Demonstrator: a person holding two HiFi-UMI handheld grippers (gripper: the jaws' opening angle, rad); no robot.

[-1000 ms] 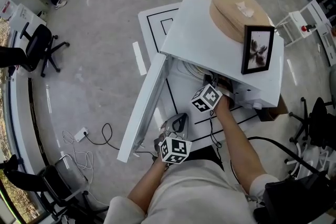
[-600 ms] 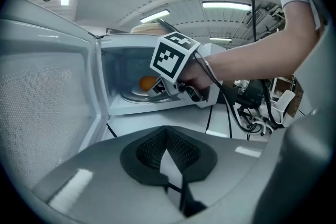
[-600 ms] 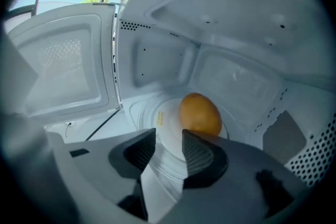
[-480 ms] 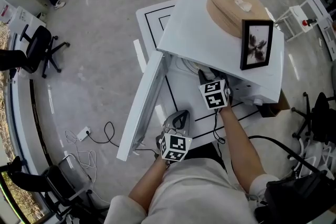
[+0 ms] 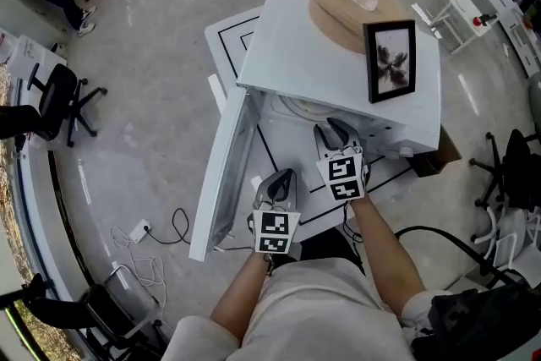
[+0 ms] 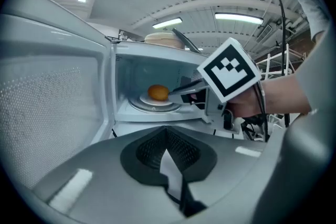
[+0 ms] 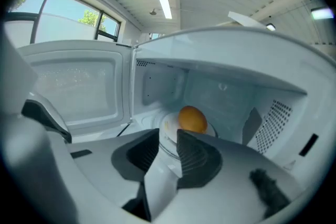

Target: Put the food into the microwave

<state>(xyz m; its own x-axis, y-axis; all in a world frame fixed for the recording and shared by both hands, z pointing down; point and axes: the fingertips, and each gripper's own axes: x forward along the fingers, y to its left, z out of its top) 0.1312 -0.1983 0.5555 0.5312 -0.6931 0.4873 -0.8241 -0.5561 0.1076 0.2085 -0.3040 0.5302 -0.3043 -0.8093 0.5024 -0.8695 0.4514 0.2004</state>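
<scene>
Nearest, the left gripper hangs in front of the open microwave, its jaws pressed together on nothing. Just right of it and farther in, the right gripper sits at the mouth of the cavity. Its jaws are closing with nothing between them.

Just beyond their tips the food, a round orange piece, lies on the plate inside the microwave, so the placing looks done. The main risk is a forward nudge, since a round piece would likely roll off the plate.

The door stands swung out to the left. Shutting it while the right gripper is in the opening would catch that gripper.

Farther off, a picture frame stands on the microwave's top toward its near right corner. A hard slam could tip it.
</scene>
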